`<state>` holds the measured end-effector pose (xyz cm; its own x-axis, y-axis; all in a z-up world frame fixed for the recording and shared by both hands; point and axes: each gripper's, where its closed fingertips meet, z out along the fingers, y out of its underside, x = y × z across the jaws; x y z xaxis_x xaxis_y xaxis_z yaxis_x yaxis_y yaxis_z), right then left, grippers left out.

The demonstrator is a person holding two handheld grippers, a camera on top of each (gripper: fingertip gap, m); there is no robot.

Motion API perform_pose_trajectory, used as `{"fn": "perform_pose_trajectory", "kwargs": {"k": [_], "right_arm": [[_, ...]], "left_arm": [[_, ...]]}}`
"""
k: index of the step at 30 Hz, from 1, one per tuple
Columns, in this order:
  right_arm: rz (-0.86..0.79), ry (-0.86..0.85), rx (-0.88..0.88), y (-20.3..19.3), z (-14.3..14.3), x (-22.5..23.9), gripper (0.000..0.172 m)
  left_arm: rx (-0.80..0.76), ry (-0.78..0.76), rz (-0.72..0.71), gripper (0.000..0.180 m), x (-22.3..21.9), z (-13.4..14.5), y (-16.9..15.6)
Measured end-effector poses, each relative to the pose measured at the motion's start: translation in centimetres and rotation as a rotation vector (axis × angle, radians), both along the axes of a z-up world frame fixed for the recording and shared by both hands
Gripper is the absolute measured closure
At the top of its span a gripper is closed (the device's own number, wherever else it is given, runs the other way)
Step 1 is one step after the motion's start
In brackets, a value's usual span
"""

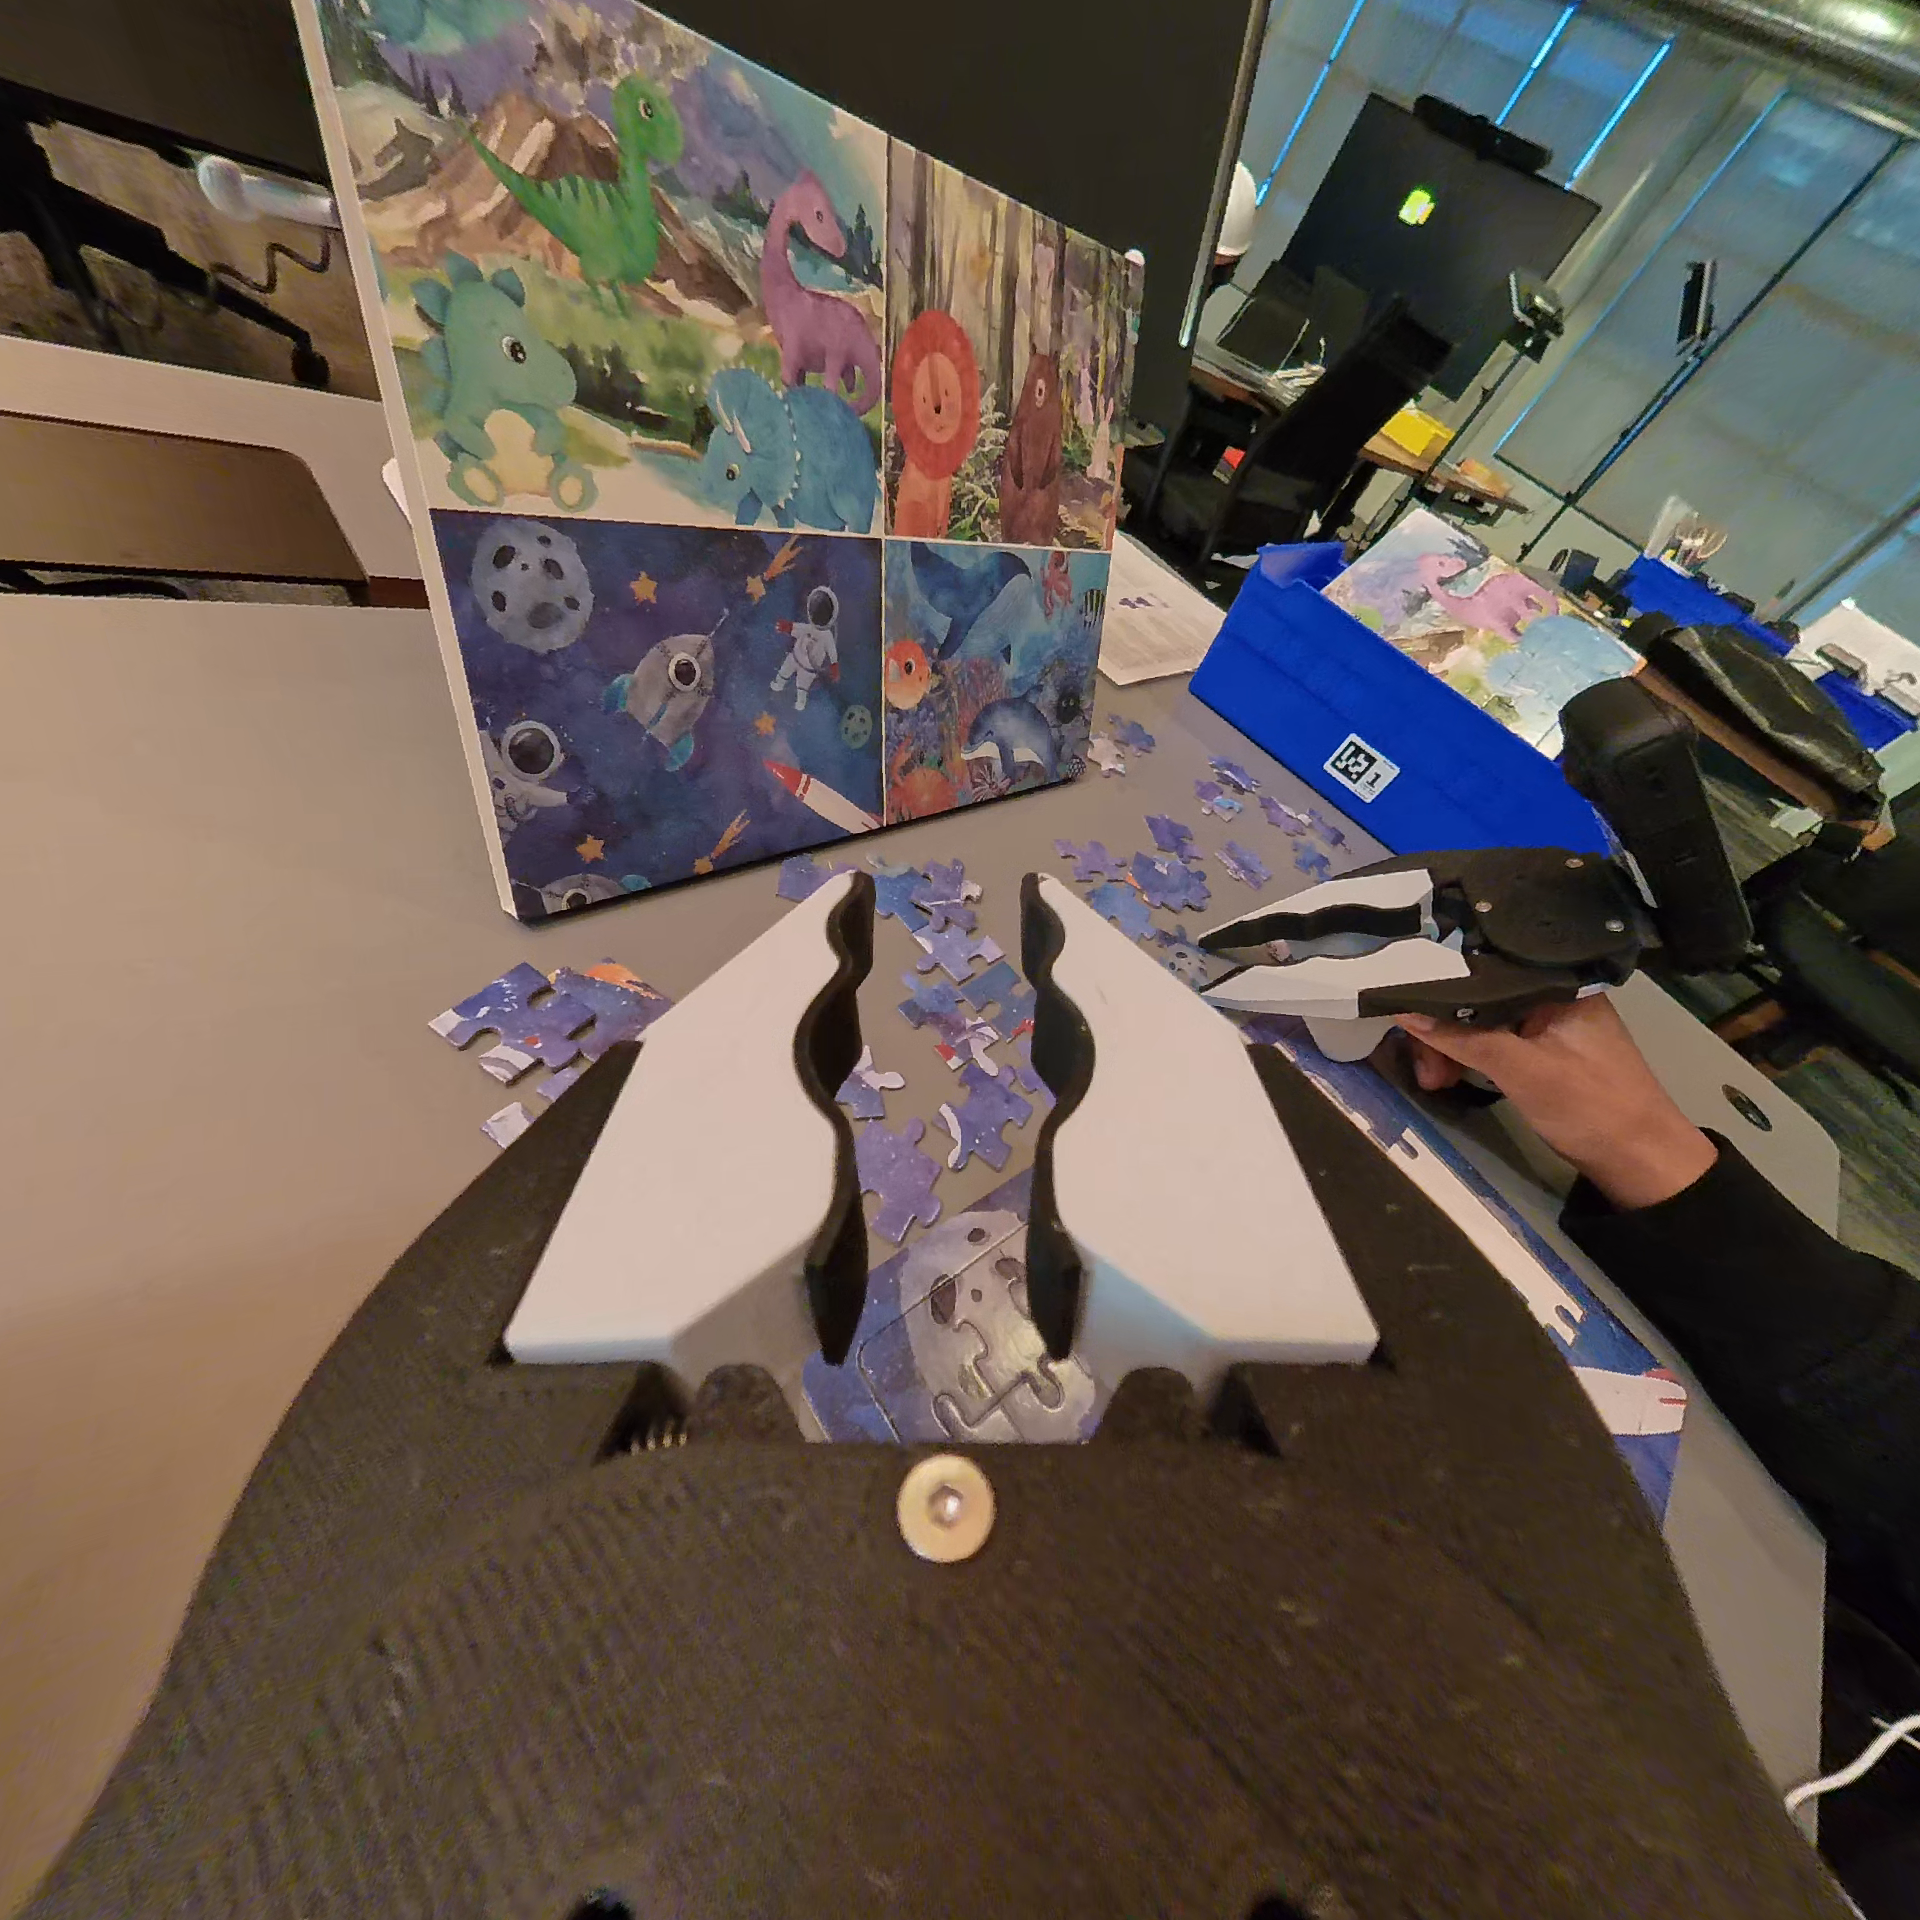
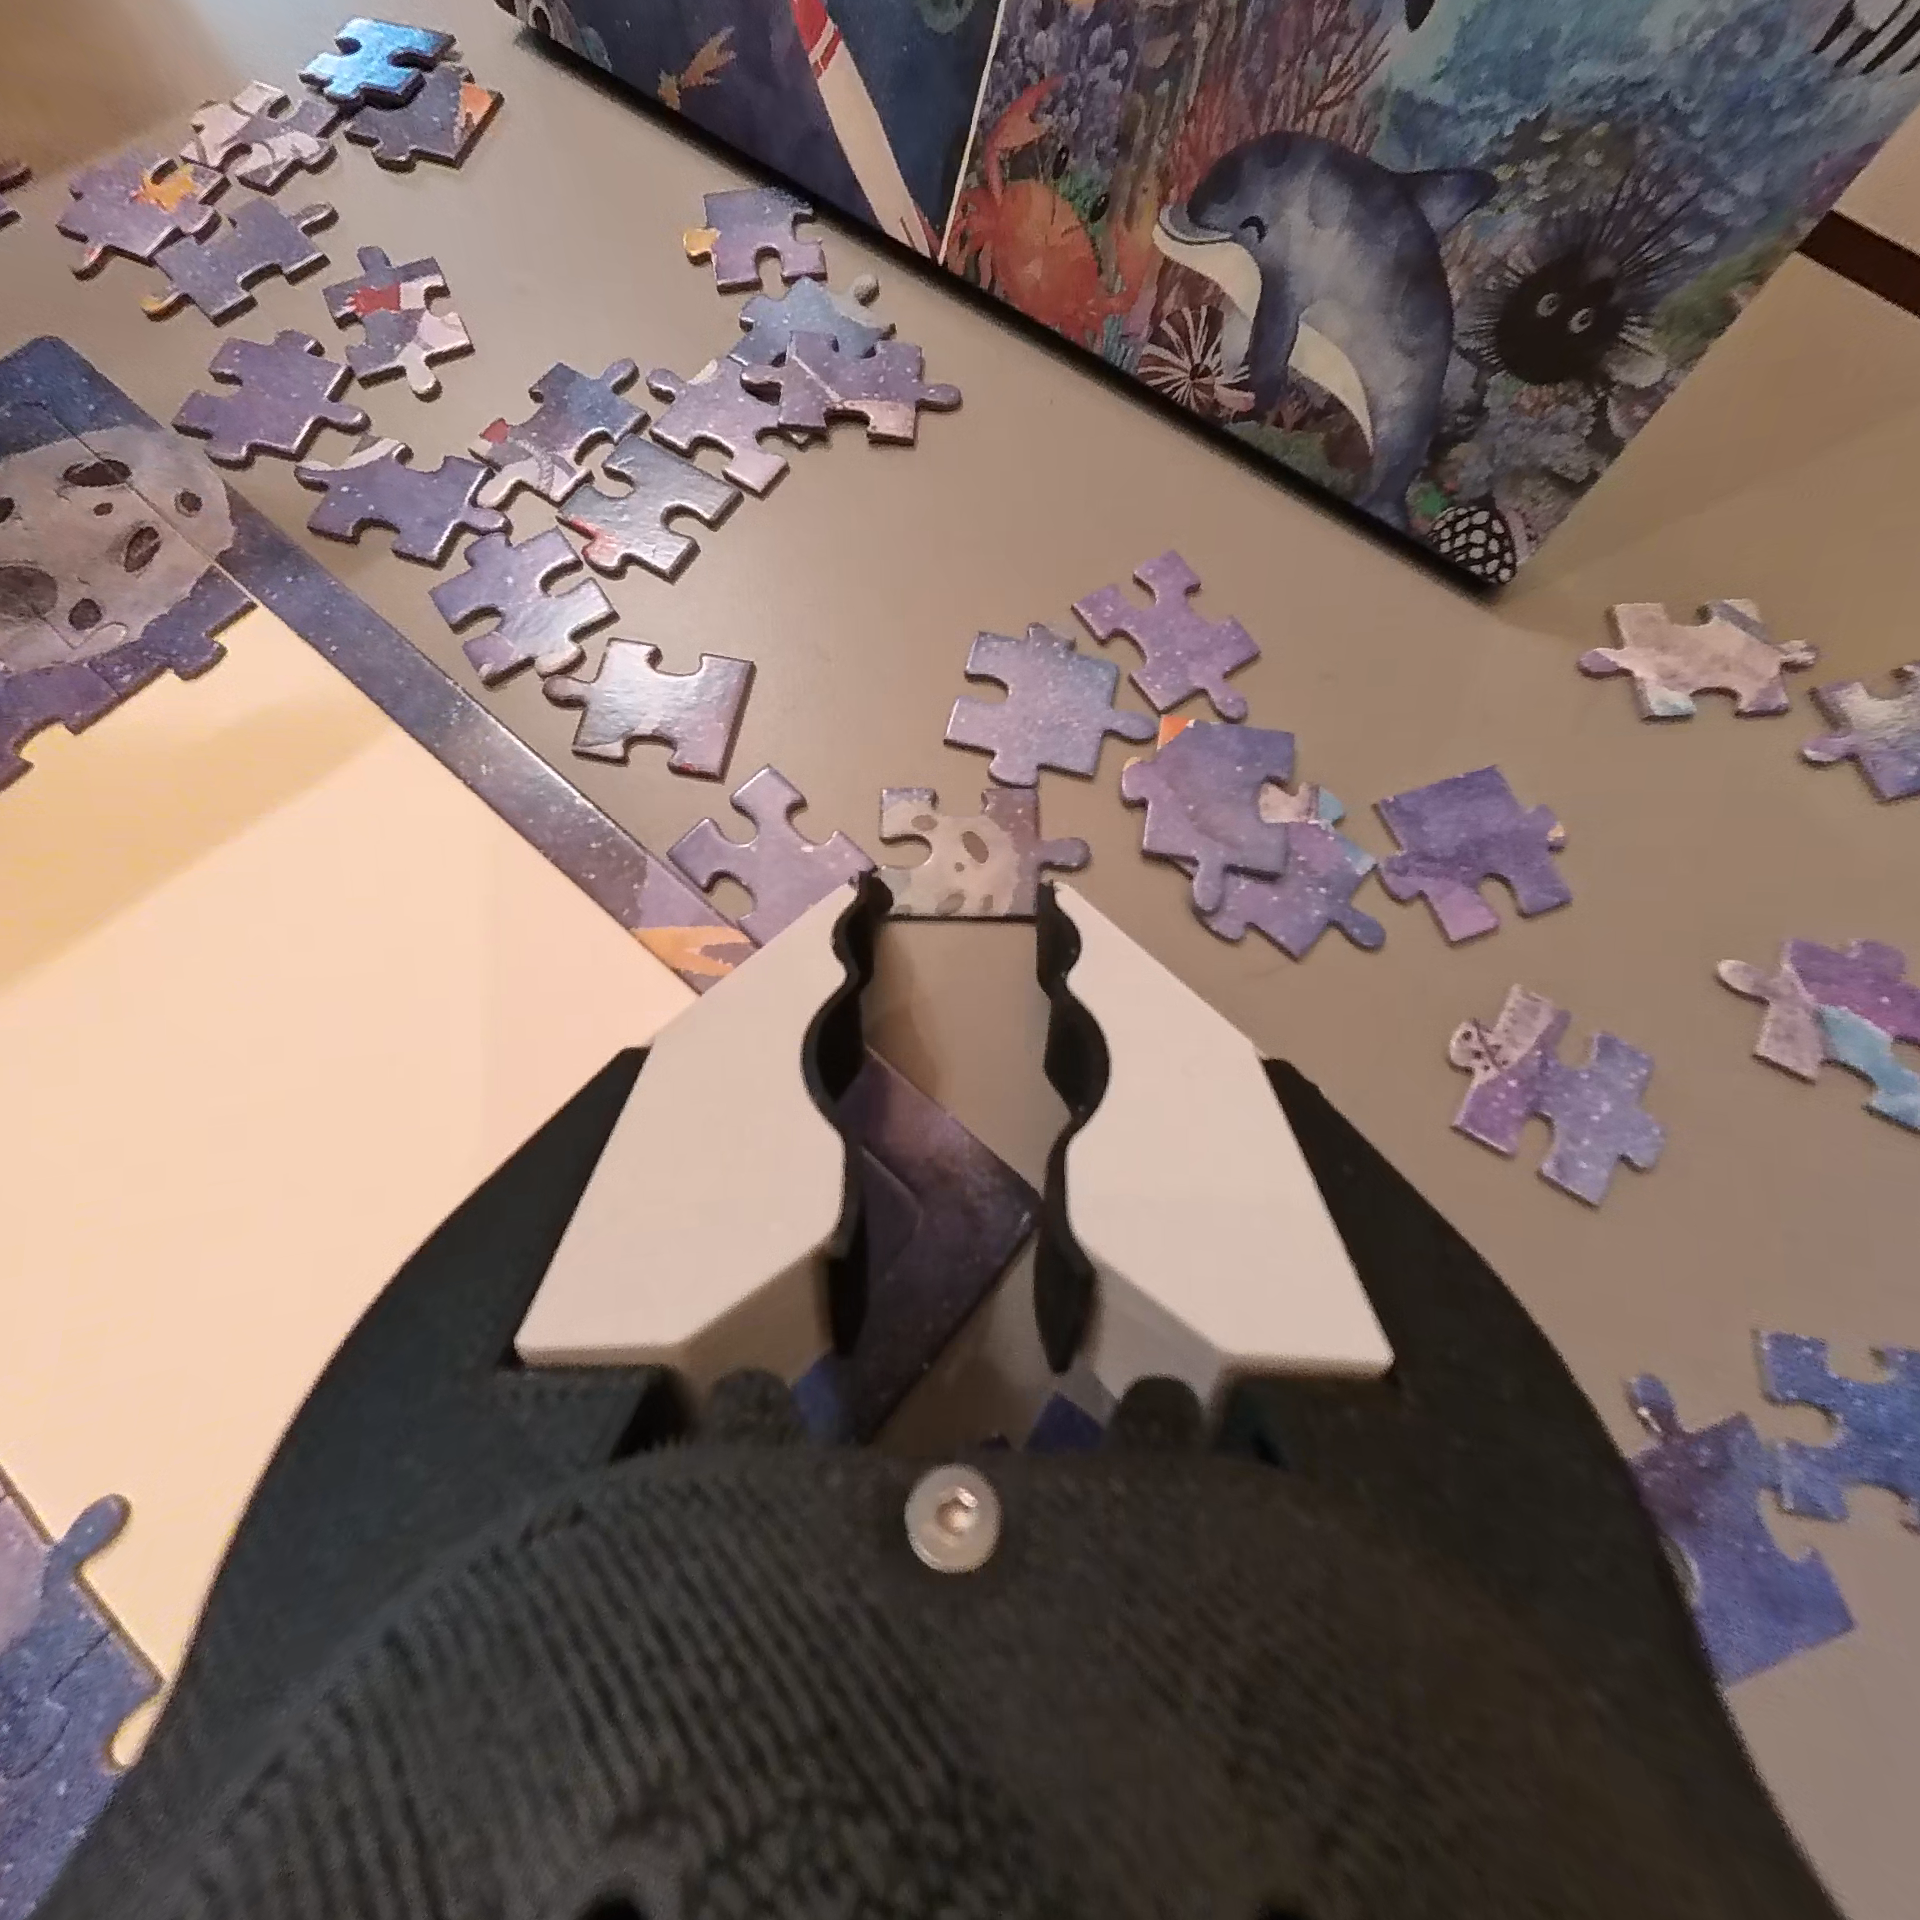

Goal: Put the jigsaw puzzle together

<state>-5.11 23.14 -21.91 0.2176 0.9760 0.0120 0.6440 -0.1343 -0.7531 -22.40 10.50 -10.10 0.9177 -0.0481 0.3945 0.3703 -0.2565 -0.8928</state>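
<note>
Right gripper [image 2: 958, 902] pinches a grey-moon puzzle piece [image 2: 971, 852] at its fingertips, low over the grey table [image 2: 935, 582] beside the picture box [image 2: 1351, 260] — left gripper [image 1: 945, 894] hovers parted, bare, above scattered purple pieces [image 1: 956, 966].

My left gripper [image 1: 945, 894] and right gripper [image 2: 961, 899] look alike: pale grey wedge fingers [image 1: 717, 1122] lined with wavy black pads [image 1: 836, 1049], seated in a rough, ridged black printed body with one silver screw [image 1: 945, 1507] at its centre. The hand [image 1: 1538, 1070] on the right handle comes out of a black sleeve [image 1: 1745, 1299].
</note>
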Motion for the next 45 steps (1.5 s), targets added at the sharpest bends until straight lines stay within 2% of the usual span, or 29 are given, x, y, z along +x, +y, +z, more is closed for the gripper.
{"fn": "perform_pose_trajectory", "kwargs": {"k": [45], "right_arm": [[-0.014,0.004,0.019,0.26,0.13,0.05,0.144]], "left_arm": [[-0.016,-0.002,-0.016,0.152,0.41,-0.39,0.16]]}}
